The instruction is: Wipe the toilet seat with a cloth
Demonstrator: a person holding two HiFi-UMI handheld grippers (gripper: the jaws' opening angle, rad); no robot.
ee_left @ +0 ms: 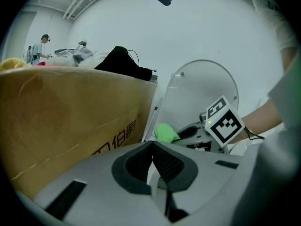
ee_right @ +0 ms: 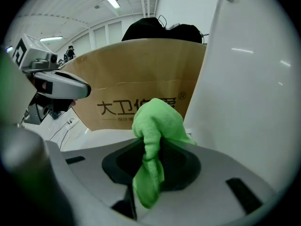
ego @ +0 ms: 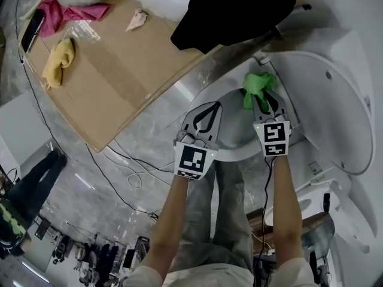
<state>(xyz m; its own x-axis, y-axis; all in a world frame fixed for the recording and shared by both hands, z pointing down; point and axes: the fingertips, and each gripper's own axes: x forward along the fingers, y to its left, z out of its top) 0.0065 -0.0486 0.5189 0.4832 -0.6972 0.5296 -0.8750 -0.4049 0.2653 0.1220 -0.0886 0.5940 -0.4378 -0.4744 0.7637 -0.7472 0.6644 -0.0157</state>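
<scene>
Over the toilet seat [ego: 239,150], bunched bright-green cloth [ee_right: 153,121] pinched in right tongs [ego: 262,102]; left tongs [ee_left: 153,148] pressed together.

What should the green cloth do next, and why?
Probably press down onto the toilet seat and slide along its rim. The right gripper is shut on the green cloth near the raised lid. The cloth seems to hang just above the seat, so wiping needs contact.

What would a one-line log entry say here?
left gripper: shut, empty | right gripper: shut on green cloth | toilet seat: cloth near, contact unclear
</scene>
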